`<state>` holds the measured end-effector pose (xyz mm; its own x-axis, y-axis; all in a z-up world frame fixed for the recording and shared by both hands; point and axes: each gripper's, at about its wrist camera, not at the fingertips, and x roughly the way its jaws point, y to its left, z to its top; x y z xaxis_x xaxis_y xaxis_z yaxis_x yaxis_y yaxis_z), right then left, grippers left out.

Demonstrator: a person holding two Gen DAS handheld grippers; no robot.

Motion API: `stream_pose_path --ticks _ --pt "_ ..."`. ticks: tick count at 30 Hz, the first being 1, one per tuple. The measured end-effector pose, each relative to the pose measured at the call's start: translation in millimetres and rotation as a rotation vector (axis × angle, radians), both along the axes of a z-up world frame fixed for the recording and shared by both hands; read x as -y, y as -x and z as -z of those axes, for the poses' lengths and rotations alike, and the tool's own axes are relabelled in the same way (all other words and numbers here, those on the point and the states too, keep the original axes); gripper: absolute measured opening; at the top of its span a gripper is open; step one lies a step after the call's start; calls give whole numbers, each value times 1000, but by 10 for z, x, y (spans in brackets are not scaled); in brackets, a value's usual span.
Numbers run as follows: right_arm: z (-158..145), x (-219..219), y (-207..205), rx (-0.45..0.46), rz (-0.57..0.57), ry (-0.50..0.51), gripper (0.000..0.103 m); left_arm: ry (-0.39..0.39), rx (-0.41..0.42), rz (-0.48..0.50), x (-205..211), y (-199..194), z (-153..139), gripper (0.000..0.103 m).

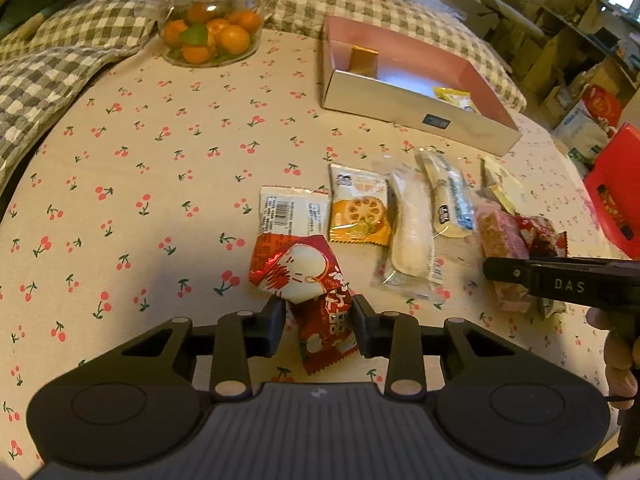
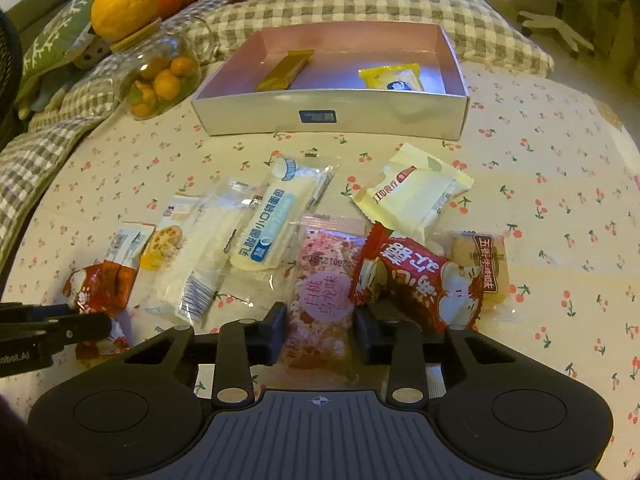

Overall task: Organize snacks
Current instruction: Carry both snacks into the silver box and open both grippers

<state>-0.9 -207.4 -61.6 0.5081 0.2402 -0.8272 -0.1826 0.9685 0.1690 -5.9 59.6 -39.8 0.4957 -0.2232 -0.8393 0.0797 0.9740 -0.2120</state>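
Note:
My left gripper point(image 1: 320, 326) is shut on a red and white snack packet point(image 1: 310, 280) and holds it over the table. My right gripper point(image 2: 320, 330) is shut on a pink snack bar in clear wrap point(image 2: 322, 300), which lies among the other snacks. The open pink-lined box point(image 2: 332, 114) stands behind them with a gold stick point(image 2: 286, 69) and a yellow packet point(image 2: 394, 77) inside. The box also shows in the left wrist view point(image 1: 420, 116). Several more packets lie in a row on the cloth, among them a lotus-root packet point(image 1: 360, 210) and a cream packet point(image 2: 412, 192).
A glass jar of small oranges point(image 1: 210, 24) stands at the back left on the cherry-print cloth point(image 1: 140, 200). A checked blanket point(image 2: 60, 128) borders the table at the back. A red box point(image 1: 616, 196) sits at the right edge.

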Motion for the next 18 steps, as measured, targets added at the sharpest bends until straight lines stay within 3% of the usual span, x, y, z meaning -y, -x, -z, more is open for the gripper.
stream_pose_path --ticks 18 --pt "-320 31 41 5 -20 -147 32 99 34 -3 -56 -32 -180 31"
